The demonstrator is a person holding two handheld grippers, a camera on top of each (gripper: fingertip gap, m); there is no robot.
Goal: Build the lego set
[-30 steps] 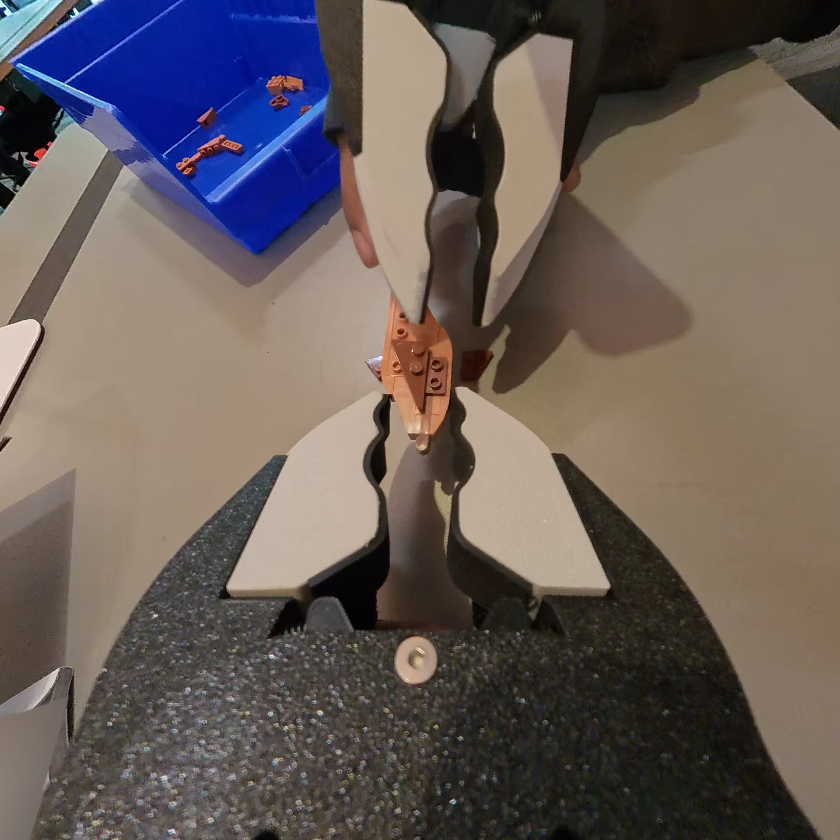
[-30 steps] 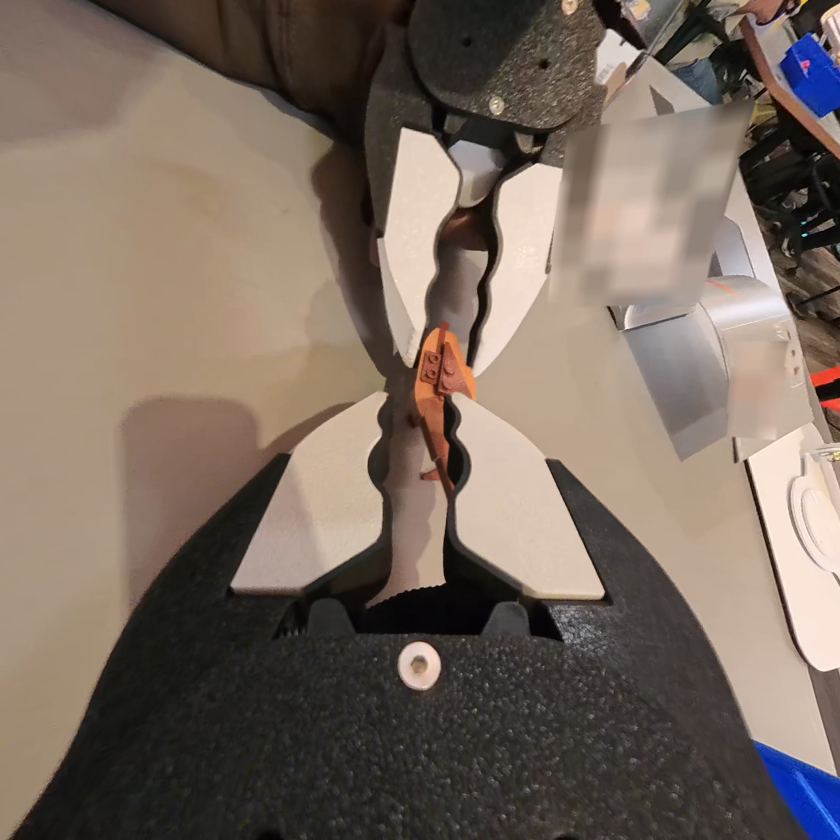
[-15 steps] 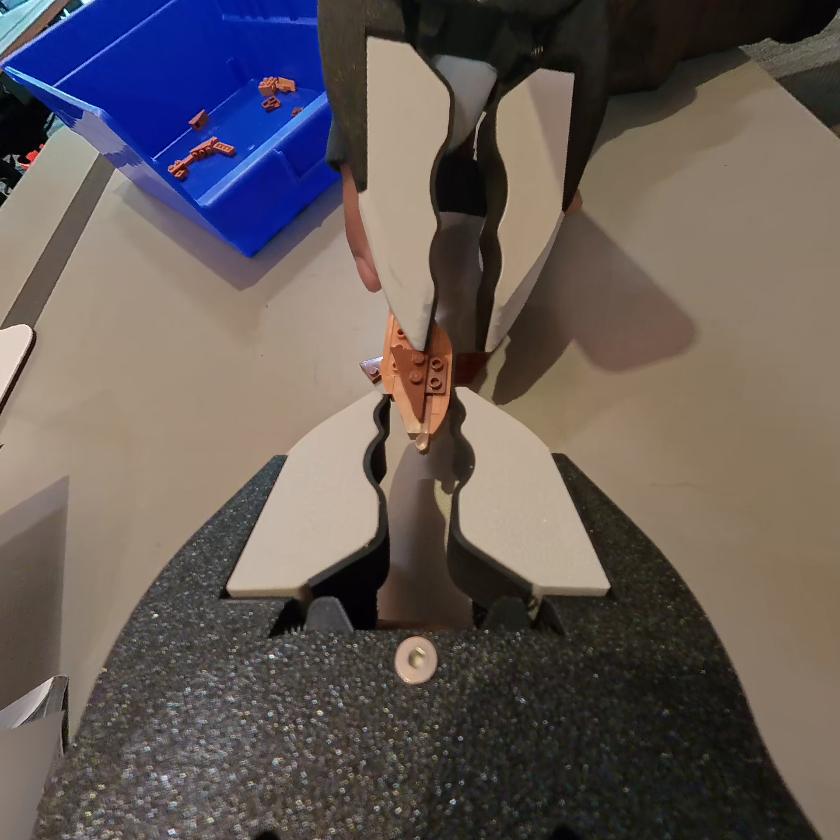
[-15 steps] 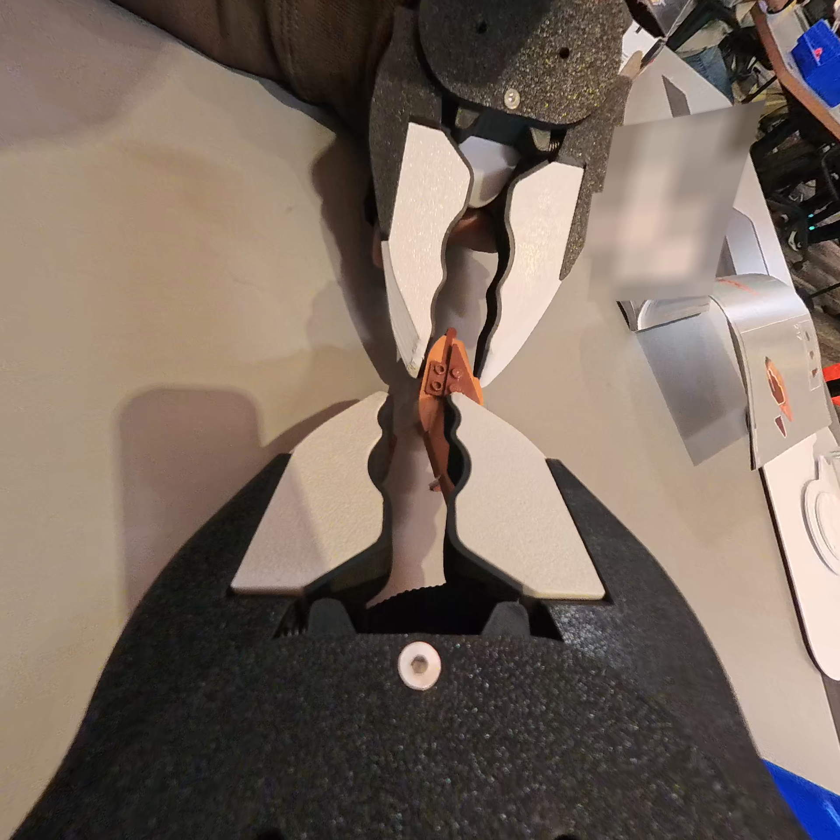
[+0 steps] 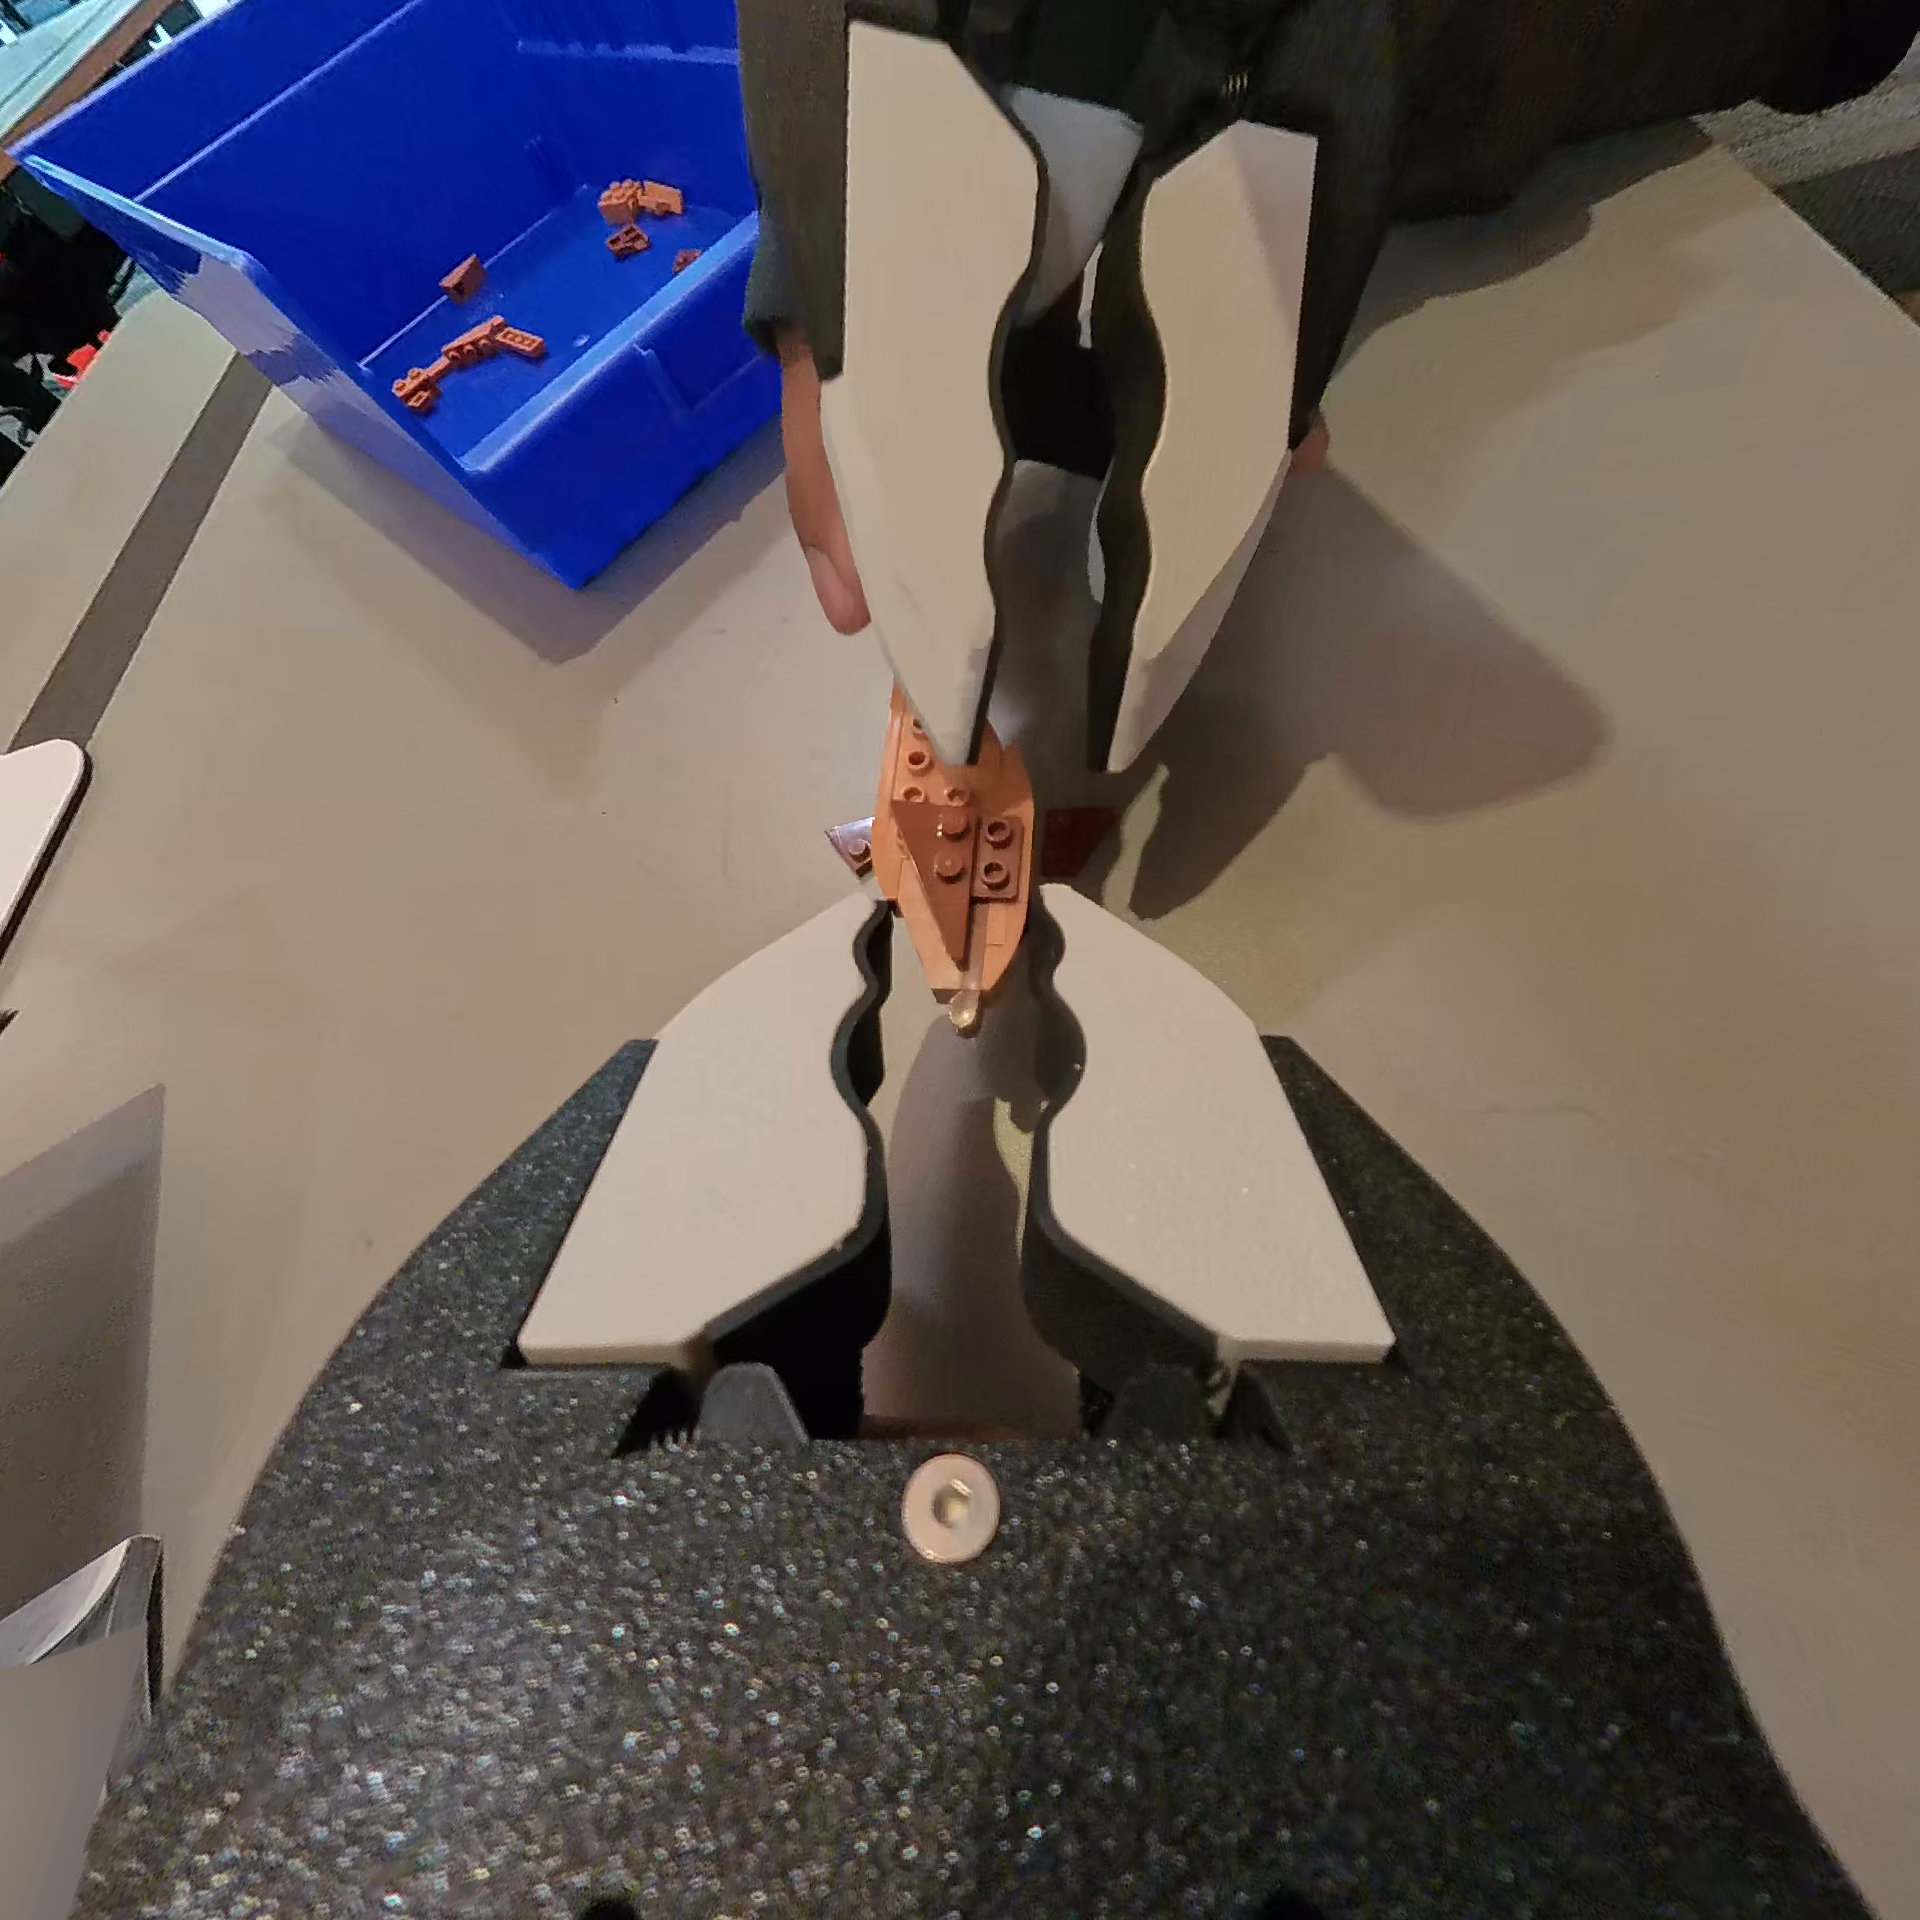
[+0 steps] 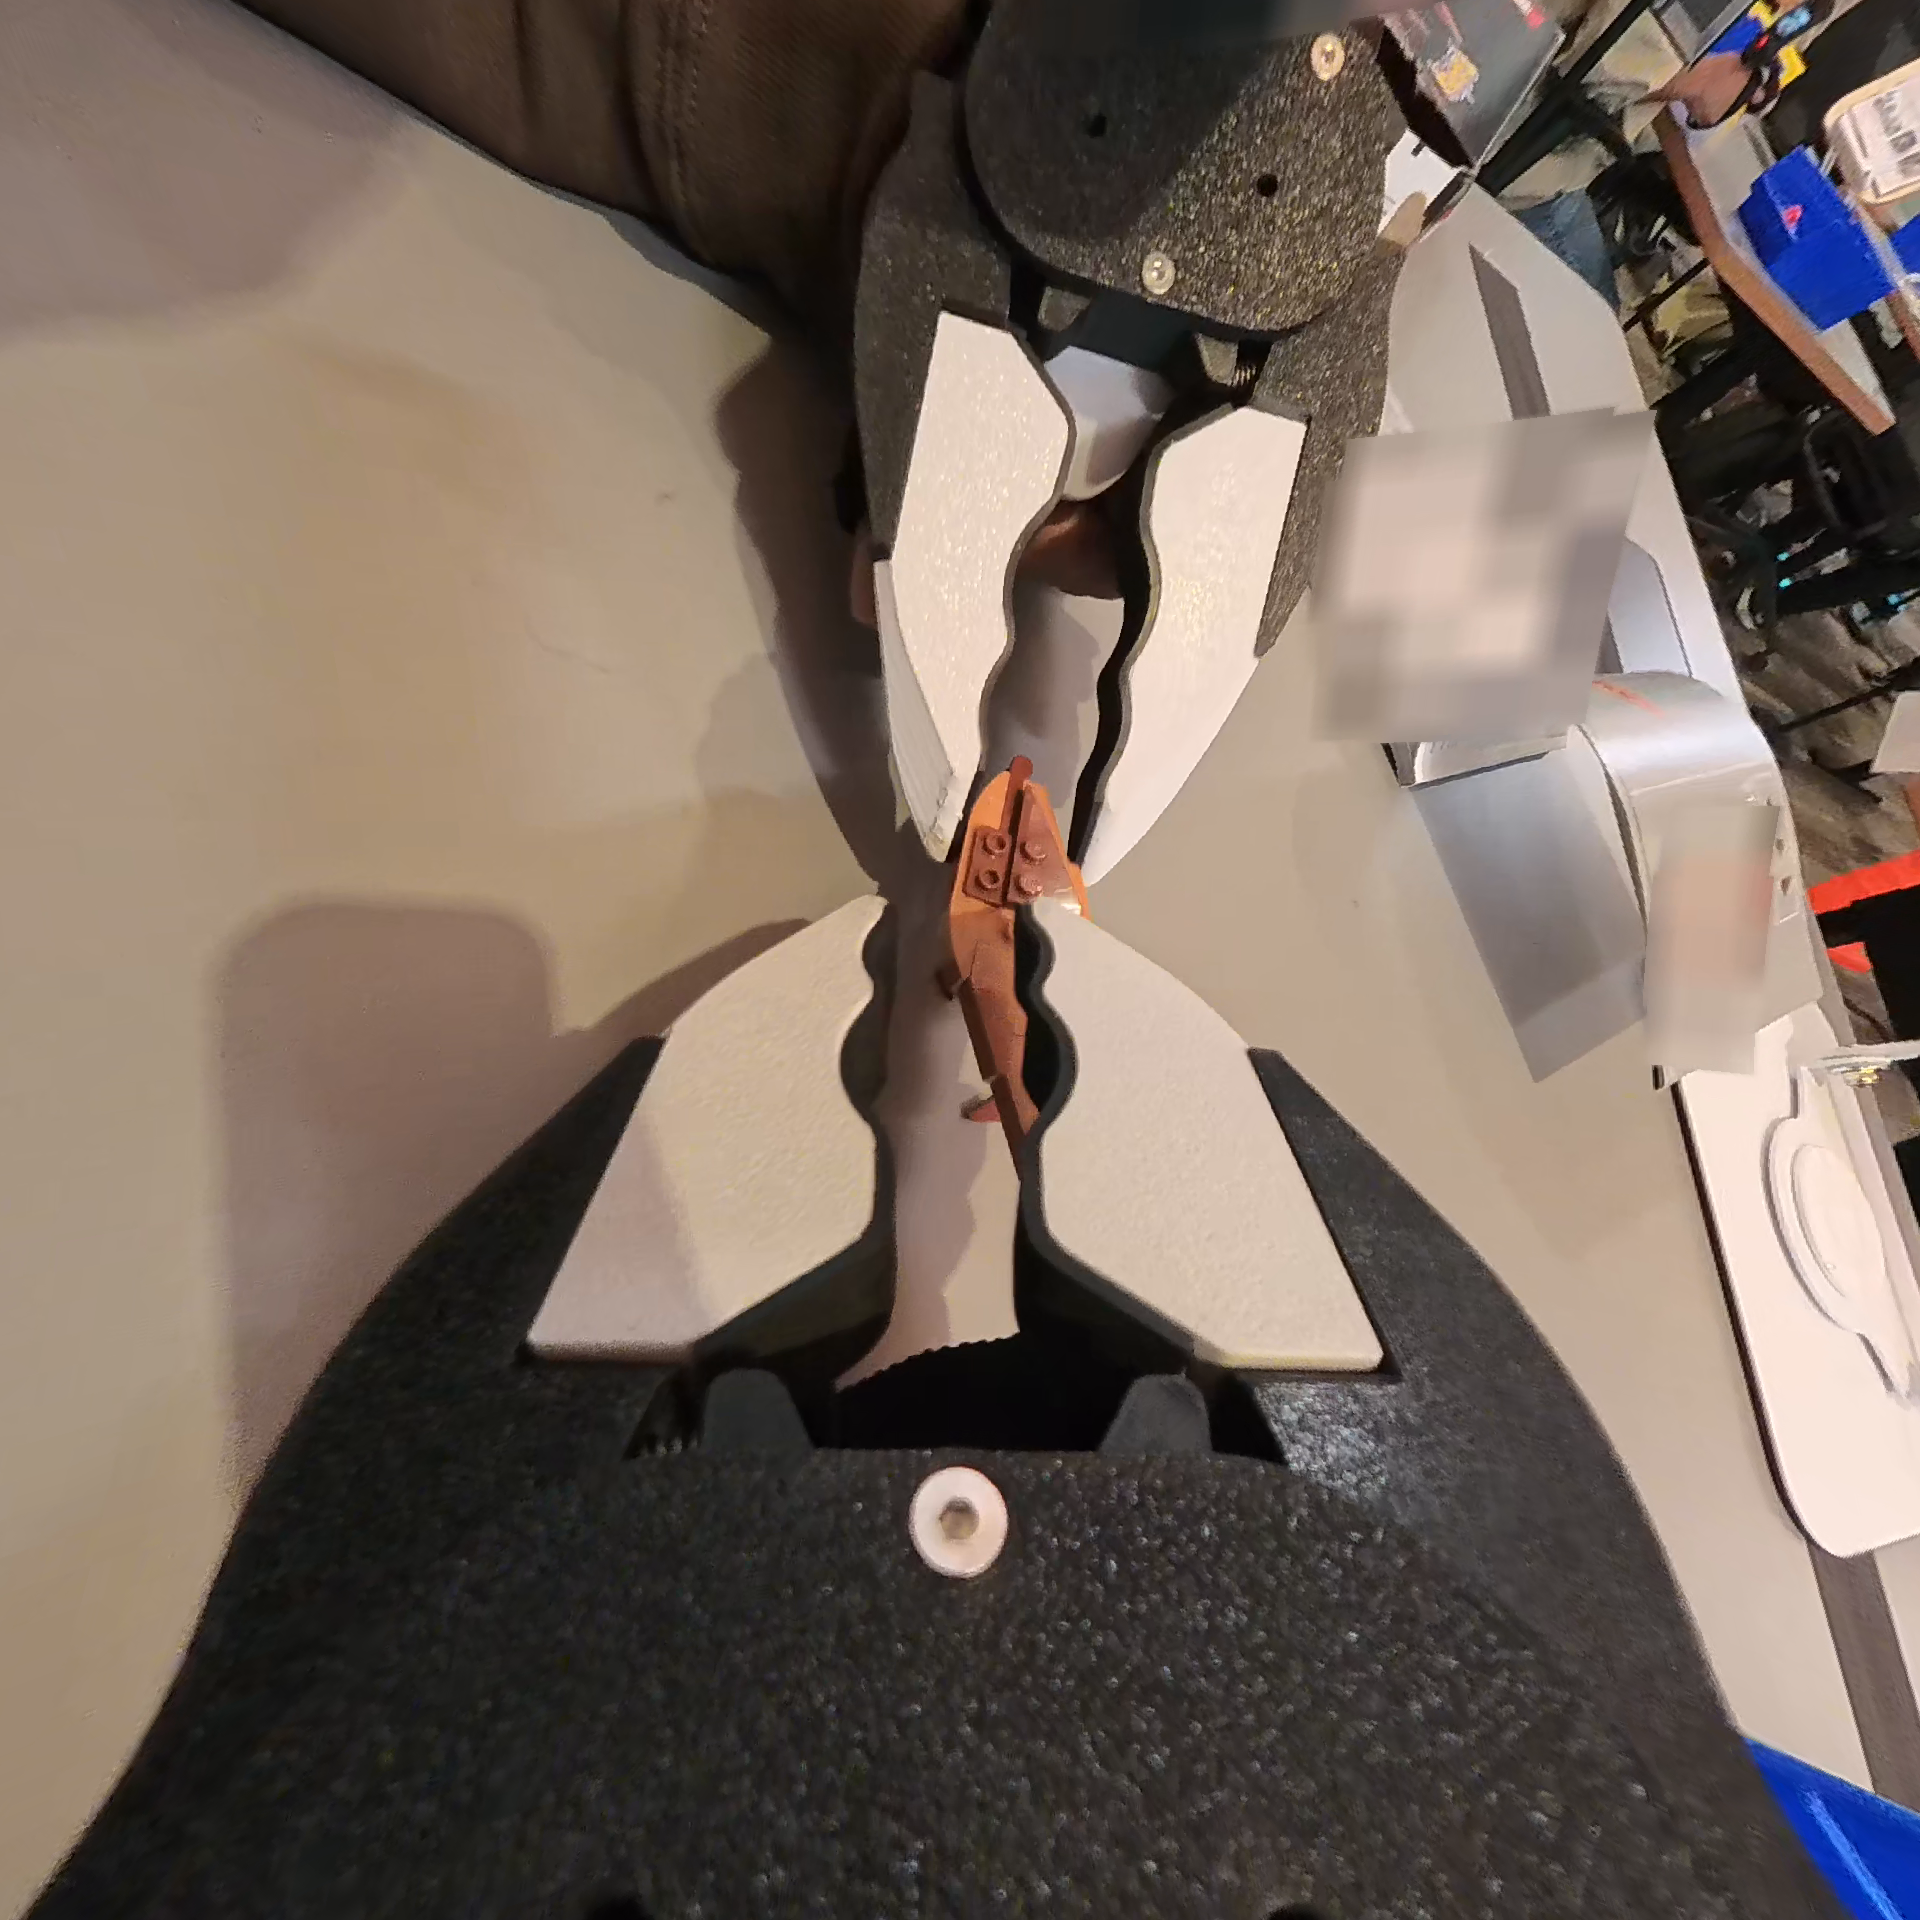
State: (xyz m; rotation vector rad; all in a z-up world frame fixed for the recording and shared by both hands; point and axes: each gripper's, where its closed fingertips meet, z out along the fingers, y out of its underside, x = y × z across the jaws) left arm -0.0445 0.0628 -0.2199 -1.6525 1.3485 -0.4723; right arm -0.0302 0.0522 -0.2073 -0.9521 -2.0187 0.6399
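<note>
A small orange and brown lego assembly (image 5: 951, 831) sits low over the tan table (image 5: 416, 935) between my two grippers, which face each other. My left gripper (image 5: 961, 899) is shut on its near end, one fingertip on each side. My right gripper (image 5: 1044, 743) comes in from the far side, jaws a little apart, with one fingertip (image 5: 951, 717) on the assembly's far end. In the right wrist view the assembly (image 6: 1003, 868) lies along the inner edge of one finger (image 6: 1060, 997) of my right gripper (image 6: 961, 909). The other finger is clear of it.
A blue bin (image 5: 623, 499) at the far left holds several loose brown pieces (image 5: 468, 358). Silver bags (image 6: 1558, 914) and a white board (image 6: 1818, 1299) lie to the right in the right wrist view. A brown sleeve (image 6: 623, 125) crosses the table behind the left gripper. My two grippers' fingertips are within a few centimetres of each other.
The left gripper has tilted slightly in the right wrist view. The assembly stays between the two grippers.
</note>
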